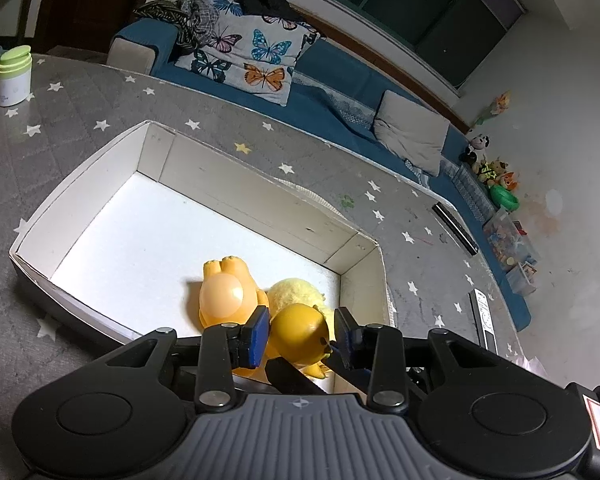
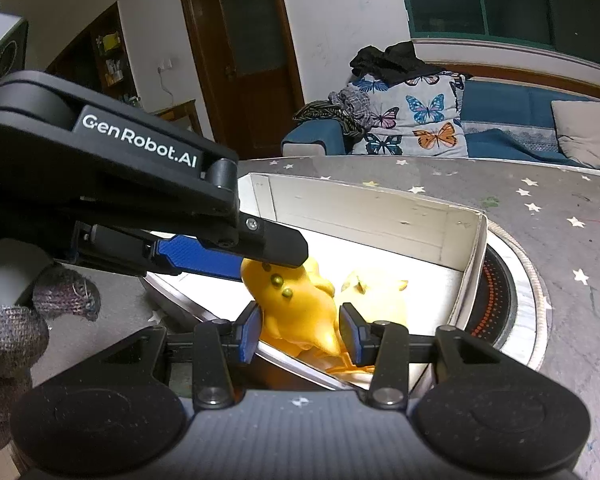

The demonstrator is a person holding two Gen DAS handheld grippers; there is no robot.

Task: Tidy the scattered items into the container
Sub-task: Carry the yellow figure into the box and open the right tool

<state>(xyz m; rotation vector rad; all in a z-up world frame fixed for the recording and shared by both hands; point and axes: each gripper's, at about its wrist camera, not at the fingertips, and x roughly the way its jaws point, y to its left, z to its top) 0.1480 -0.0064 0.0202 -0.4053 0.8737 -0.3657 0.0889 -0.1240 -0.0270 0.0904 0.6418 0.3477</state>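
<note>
A white open box [image 1: 256, 184] stands on the grey star-patterned table. Inside lie an orange round-bellied toy [image 1: 224, 292] and a pale yellow plush [image 1: 296, 290]. A yellow duck-like toy [image 1: 298, 330] sits between the pads of my left gripper [image 1: 302, 332], over the box's near right corner. In the right wrist view the same yellow toy [image 2: 296, 300] sits between the pads of my right gripper [image 2: 300, 332], and my left gripper's fingers [image 2: 228, 252] touch its head from the left. The plush [image 2: 376, 296] lies beside it in the box [image 2: 380, 216].
A white bottle with a green cap [image 1: 14, 76] stands at the table's far left. A white remote [image 1: 485, 322] and a dark bar [image 1: 454, 228] lie at the right edge. A round patterned mat [image 2: 508, 292] lies under the box. A blue sofa [image 1: 340, 104] is behind.
</note>
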